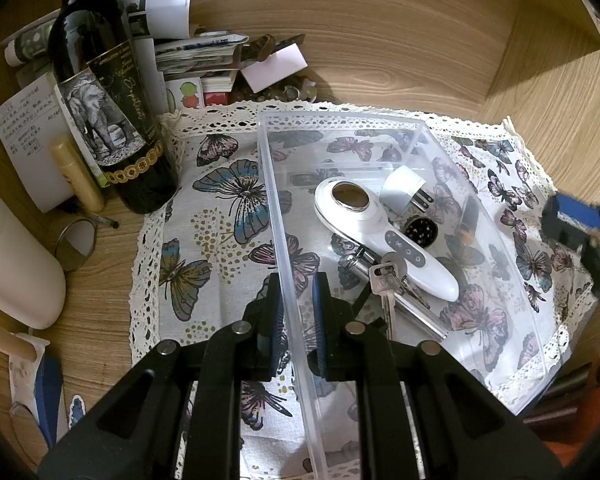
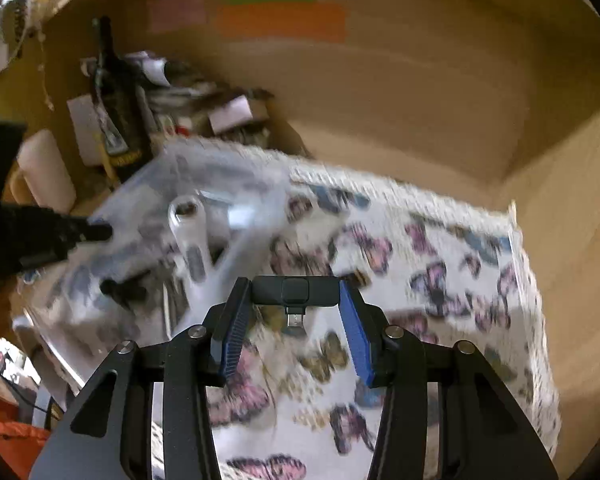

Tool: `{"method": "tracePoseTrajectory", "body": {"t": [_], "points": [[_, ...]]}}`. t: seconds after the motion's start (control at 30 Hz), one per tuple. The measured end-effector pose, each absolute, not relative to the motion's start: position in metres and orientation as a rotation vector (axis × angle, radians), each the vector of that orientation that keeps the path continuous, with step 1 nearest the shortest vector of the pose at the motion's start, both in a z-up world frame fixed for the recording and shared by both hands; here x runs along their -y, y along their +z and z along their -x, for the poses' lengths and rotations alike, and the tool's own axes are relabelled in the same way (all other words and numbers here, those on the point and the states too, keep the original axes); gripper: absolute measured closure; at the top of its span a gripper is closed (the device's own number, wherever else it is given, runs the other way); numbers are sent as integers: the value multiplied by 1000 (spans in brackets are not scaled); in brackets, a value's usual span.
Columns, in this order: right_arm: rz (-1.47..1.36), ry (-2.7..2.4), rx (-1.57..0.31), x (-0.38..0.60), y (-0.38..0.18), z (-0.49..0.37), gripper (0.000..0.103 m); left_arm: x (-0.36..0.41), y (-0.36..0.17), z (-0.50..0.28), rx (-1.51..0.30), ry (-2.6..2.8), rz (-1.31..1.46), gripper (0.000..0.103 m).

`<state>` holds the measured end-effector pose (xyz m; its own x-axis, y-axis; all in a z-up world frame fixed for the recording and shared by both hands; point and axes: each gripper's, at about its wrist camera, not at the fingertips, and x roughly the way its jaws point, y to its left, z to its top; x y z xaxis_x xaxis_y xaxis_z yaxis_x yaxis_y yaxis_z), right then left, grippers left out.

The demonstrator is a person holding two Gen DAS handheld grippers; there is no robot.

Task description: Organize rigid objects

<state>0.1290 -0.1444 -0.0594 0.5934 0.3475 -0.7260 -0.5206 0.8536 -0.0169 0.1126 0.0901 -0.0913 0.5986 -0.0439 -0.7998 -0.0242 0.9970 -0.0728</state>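
Observation:
A clear plastic box (image 1: 380, 120) sits on a butterfly cloth (image 1: 220, 208). Inside lie a white handheld device (image 1: 380, 224), a white plug adapter (image 1: 402, 188), keys (image 1: 386, 280), a metal tube (image 1: 416, 316) and a small black round part (image 1: 420, 232). My left gripper (image 1: 298, 312) is shut on the box's left wall. My right gripper (image 2: 296, 320) is shut on a black USB adapter (image 2: 296, 292), held above the cloth right of the box (image 2: 160, 208); it shows blurred at the right edge of the left wrist view (image 1: 580, 240).
A dark wine bottle (image 1: 104, 112) stands at the cloth's back left, beside a lip balm tube (image 1: 76, 172), papers and cards (image 1: 196, 56), and a white cylinder (image 1: 16, 264). Wooden walls close the back and right. The right wrist view is motion-blurred.

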Motion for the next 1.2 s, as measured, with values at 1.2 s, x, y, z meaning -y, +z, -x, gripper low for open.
{"method": "tracePoseTrajectory", "body": {"t": [1.2], "points": [[365, 769, -913, 58, -87, -153, 60, -93, -88, -113, -923, -14, 82, 90]]}}
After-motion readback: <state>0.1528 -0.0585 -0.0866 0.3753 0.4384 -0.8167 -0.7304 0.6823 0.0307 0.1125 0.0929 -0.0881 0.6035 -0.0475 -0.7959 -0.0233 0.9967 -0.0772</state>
